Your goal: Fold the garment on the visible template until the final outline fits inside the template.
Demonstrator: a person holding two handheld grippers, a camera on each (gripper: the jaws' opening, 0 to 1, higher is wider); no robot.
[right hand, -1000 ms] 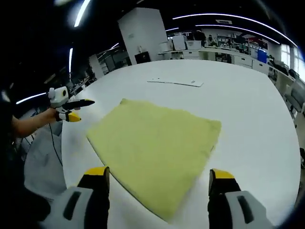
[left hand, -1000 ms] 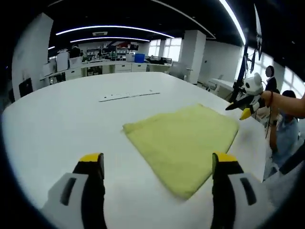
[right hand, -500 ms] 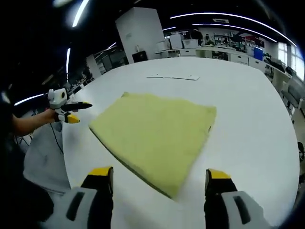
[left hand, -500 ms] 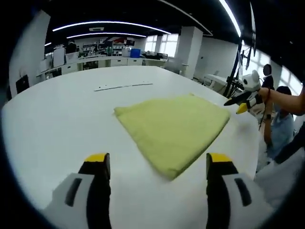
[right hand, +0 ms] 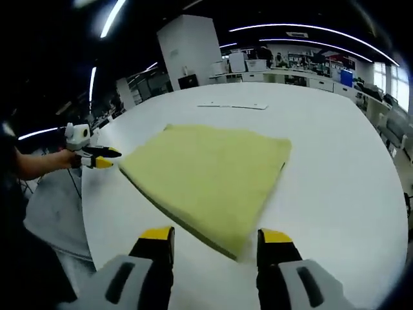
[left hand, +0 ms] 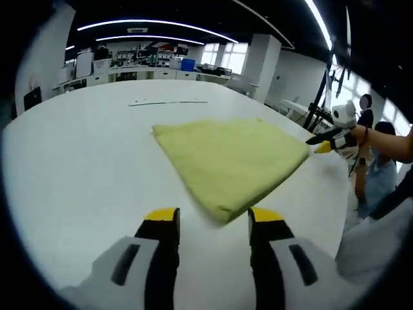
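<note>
Though the yellow cloth (left hand: 231,163) already lies folded flat on the white table (left hand: 77,148), both grippers (left hand: 212,223) (right hand: 217,238) sit empty, jaws parted, near its corner, so another fold looks likely.

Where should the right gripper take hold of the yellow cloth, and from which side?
Probably the near corner of the yellow cloth, coming low from the table edge. That corner points toward the right gripper, whose jaws stand apart just before it, and the folded layers show there as an edge to pinch.
</note>
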